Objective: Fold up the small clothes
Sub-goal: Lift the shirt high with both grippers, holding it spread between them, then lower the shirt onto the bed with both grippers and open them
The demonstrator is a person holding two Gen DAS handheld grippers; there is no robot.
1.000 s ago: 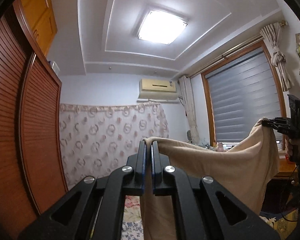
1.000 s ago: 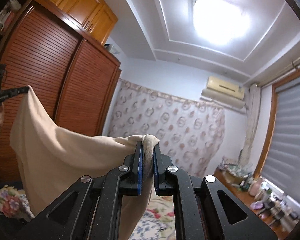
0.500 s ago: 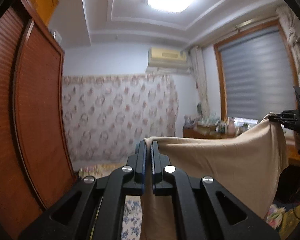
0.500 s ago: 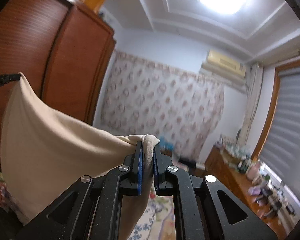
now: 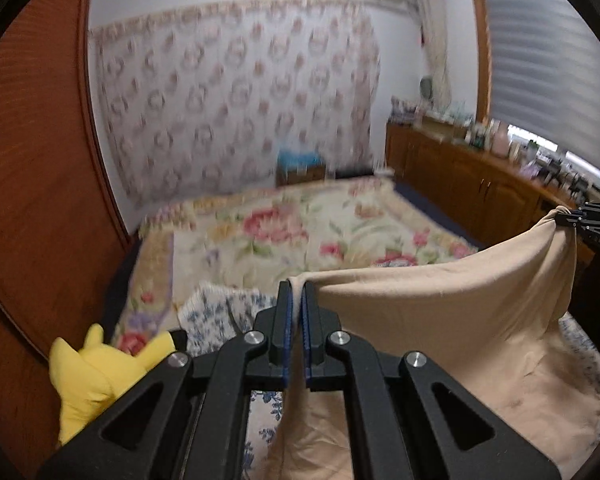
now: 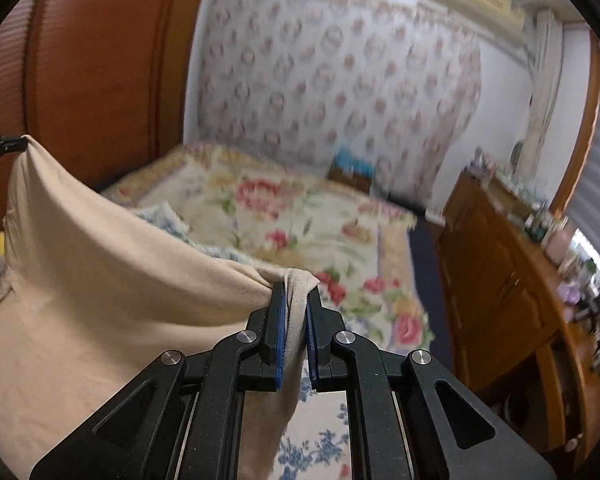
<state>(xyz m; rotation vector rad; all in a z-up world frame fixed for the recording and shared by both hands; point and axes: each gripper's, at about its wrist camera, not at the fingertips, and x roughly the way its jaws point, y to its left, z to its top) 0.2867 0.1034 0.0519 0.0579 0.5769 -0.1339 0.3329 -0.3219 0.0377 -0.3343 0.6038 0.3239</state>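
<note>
Both grippers, left (image 5: 295, 284) and right (image 6: 296, 284), pinch cloth (image 5: 440, 312) corners thinly; a tug could slip one onto the bed (image 5: 300, 224).

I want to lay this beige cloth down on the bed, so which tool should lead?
Neither clearly: the left tool and right tool each pinch a top corner of the beige cloth over the floral bed. Probably lower both together.
</note>
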